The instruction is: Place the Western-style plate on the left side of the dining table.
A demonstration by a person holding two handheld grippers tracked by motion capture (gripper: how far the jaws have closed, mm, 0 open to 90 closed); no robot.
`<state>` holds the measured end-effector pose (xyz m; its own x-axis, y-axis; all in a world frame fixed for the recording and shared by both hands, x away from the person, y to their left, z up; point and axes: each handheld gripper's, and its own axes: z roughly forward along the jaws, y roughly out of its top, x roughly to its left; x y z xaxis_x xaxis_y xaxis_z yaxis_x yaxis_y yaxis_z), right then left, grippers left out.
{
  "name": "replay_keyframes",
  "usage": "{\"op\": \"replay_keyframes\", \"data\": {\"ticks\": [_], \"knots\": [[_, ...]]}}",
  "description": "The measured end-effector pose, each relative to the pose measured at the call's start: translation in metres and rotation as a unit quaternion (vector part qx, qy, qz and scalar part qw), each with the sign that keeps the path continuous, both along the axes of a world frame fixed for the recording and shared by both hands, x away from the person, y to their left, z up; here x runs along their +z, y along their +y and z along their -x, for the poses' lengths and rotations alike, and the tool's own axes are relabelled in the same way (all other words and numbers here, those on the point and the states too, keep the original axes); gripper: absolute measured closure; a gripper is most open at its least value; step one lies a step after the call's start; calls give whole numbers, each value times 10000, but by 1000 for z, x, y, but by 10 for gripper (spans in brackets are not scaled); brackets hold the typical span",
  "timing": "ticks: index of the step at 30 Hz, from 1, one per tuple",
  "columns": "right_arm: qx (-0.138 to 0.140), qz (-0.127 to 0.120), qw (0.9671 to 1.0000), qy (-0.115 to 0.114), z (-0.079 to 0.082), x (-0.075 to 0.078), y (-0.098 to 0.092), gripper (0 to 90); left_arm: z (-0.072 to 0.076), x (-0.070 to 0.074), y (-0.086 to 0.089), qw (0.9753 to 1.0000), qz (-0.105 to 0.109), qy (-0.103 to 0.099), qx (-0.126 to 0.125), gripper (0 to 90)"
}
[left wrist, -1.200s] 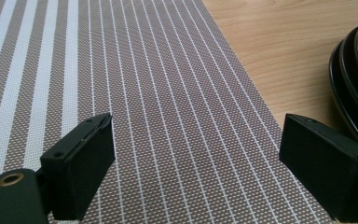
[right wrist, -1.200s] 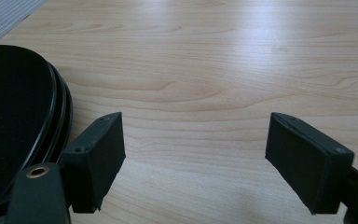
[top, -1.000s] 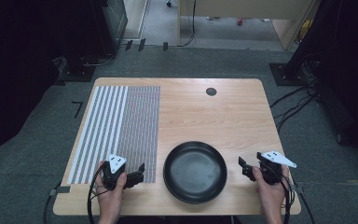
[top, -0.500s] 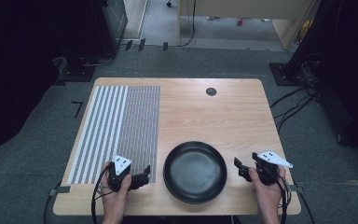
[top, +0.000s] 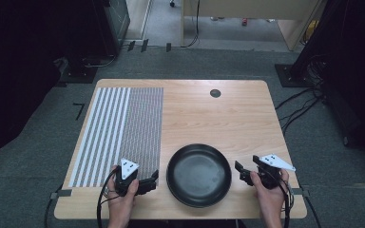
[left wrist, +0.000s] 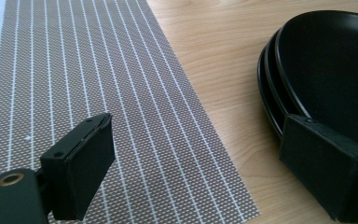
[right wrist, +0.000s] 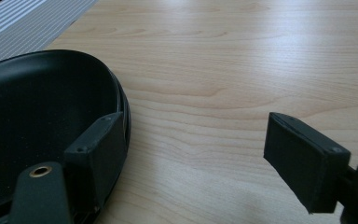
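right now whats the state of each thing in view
round black plates: stacked, empty, flat on the table
striped woven placemat: spread flat, nothing on it
left gripper: open, beside the plates, holding nothing
right gripper: open, beside the plates, holding nothing

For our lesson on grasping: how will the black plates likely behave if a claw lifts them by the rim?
The plates look rigid and glossy, so the rim may slip in a claw. The left claw view shows stacked rims, so a lifted top plate may separate, or the stack feel heavy. They sit flat on the table, so rolling seems unlikely.
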<state>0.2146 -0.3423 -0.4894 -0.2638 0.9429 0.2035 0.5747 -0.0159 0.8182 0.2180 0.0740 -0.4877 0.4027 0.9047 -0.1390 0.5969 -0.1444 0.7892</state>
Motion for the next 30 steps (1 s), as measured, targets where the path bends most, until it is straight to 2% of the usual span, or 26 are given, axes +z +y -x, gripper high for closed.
{"op": "replay_keyframes", "data": {"ticks": [14,19,23,27,30], "knots": [[132,-35,9999,-39,-1,-1,9,191,1,-1,-8,9999,54,65,-55,100],[197,-204,9996,-28,-1,0,12,182,2,0,-10,9999,74,56,-58,99],[304,-108,9994,-97,-2,2,20,181,2,-1,-15,9999,29,90,-121,100],[367,-57,9993,-58,-3,2,29,183,3,-2,-18,9998,4,100,-162,129],[365,-77,9993,-71,-3,2,33,226,4,-2,-21,9996,19,129,-263,139]]}}
